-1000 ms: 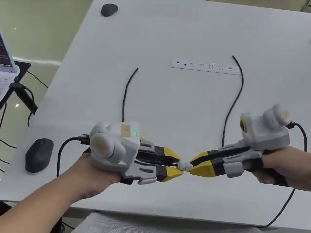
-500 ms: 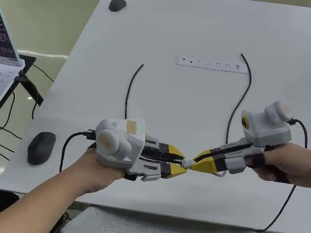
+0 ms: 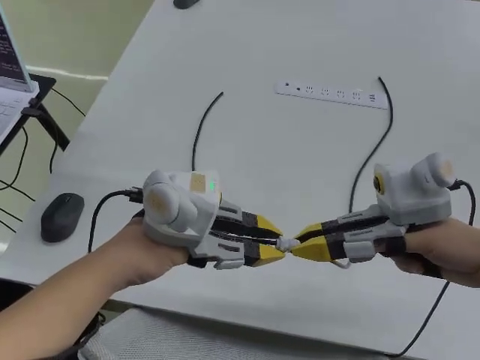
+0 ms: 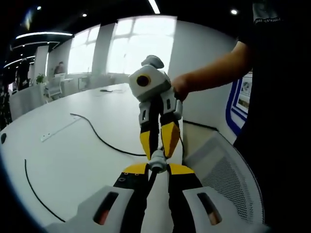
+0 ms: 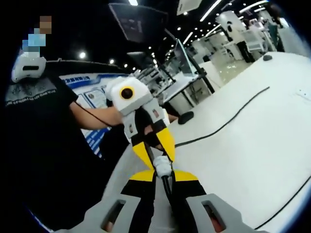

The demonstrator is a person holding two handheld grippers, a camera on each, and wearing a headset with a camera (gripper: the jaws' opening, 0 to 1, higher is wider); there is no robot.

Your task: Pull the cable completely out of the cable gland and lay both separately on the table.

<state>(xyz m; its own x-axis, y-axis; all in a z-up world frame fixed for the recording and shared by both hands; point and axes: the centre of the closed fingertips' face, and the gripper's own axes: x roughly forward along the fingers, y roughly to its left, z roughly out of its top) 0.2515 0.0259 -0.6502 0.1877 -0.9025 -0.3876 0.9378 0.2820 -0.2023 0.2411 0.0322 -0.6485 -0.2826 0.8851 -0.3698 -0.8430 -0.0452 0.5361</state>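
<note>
Cable gland [image 3: 285, 244] wedged between left gripper [image 3: 274, 241] and right gripper [image 3: 298, 247], cable [image 4: 151, 179] mostly hidden

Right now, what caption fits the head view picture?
Left tool and right tool grip a white cable gland above the table.

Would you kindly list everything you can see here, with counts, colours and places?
cable gland: 1, white, between the tips of left gripper and right gripper.
cable: 1, black, running back between the left gripper's jaws.
table: 1, white, under everything.
power strip: 1, white, far side of table.
loose cable: 1, black, left of the strip.
strip lead: 1, black, from by the strip's right end.
mouse: 1, black, table's left edge.
laptop: 1, pale, left of table.
chair: 1, grey mesh, near edge.
grippers: 2, white with yellow jaws, tip to tip.
hands: 2, left hand, right hand, one per gripper.
</note>
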